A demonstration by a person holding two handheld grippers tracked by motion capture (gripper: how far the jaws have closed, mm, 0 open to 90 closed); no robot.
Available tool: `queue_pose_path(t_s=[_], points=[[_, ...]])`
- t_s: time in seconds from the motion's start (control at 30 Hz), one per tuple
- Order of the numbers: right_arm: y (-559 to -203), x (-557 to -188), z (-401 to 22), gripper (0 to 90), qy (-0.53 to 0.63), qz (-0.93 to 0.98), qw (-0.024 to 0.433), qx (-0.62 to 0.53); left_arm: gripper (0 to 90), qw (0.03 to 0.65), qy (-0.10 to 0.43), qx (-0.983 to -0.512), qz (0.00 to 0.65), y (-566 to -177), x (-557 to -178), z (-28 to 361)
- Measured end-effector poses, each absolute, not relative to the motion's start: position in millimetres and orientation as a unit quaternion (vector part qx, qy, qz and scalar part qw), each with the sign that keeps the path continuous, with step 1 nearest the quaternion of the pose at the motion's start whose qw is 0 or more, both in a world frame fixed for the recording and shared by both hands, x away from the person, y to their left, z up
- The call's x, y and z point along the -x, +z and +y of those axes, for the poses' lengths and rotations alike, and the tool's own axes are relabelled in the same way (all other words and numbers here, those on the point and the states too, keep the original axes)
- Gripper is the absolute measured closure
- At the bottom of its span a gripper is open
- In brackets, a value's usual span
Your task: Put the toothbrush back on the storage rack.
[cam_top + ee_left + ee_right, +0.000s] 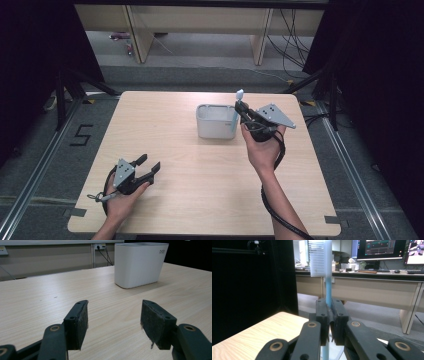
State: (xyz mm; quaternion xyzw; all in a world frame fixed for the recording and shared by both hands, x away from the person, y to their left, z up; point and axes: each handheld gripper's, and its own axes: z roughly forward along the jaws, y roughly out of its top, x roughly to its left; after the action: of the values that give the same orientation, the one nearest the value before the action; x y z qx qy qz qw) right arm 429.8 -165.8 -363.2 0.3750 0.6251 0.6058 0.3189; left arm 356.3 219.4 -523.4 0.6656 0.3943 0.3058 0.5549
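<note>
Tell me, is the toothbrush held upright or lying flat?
Upright. The right gripper's fingers clamp the toothbrush handle, with the bristle head pointing up, beside the white holder.

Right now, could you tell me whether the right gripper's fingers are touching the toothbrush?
Touching: in the right gripper view, the fingers clamp the toothbrush handle from both sides, with no gap.

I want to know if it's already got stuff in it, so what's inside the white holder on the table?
The high view shows only pale inner walls inside the white holder, with no item visible. The right gripper holds a toothbrush at its right end, and its lower handle there is hidden.
</note>
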Motion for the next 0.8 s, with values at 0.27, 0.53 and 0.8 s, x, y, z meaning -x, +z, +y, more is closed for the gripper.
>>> queue_pose_path(t_s=[0.27,0.53,0.8], points=[[-361,-434,-165,86.1,0.606,0.619,0.324,-0.379,38.6,0.555,0.306,-0.665,0.395,-523,-356,219],[-361,-439,-165,86.1,0.606,0.614,0.336,-0.378,38.5,0.556,0.305,-0.665,0.396,-523,-356,220],[-362,-446,-164,86.0,0.61,0.605,0.345,-0.377,38.5,0.556,0.304,-0.664,0.397,-524,-356,220]])
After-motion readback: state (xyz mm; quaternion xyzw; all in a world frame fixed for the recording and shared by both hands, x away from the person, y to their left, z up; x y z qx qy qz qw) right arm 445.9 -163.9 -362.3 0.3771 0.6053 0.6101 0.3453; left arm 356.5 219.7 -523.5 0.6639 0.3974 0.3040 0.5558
